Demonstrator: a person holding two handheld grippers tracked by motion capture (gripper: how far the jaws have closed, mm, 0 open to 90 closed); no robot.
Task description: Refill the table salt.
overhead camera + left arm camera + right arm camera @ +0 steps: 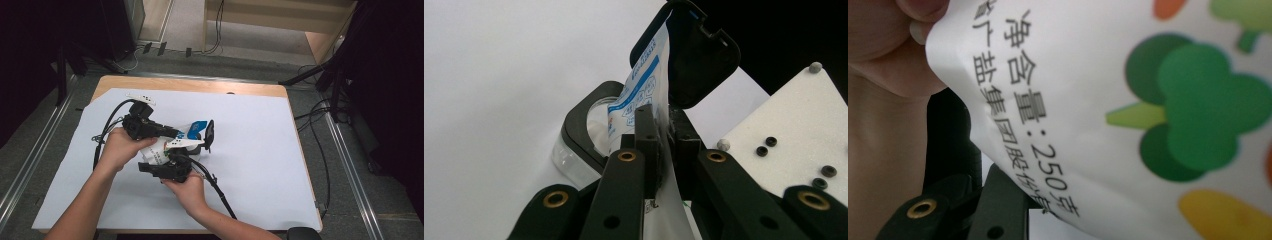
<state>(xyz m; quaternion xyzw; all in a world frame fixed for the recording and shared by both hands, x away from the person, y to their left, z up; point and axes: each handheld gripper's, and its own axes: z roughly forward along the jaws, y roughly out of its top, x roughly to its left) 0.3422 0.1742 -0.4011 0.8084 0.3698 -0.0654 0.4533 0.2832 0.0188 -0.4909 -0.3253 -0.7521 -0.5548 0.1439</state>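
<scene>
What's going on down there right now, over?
Left gripper shut on white bag. Right gripper under it, state unclear. Bag's mouth at open-lidded clear container. Nothing blocking.

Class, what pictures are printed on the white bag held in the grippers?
Green broccoli and other coloured vegetables on the bag, clearest in the right gripper view.

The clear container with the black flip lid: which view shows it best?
The left gripper view: the container sits just beyond the jaws, its lid swung open, with the white and blue packet reaching over its mouth. The high view gives only a small glimpse behind the hands. In the right gripper view the packet's print blocks it.
</scene>
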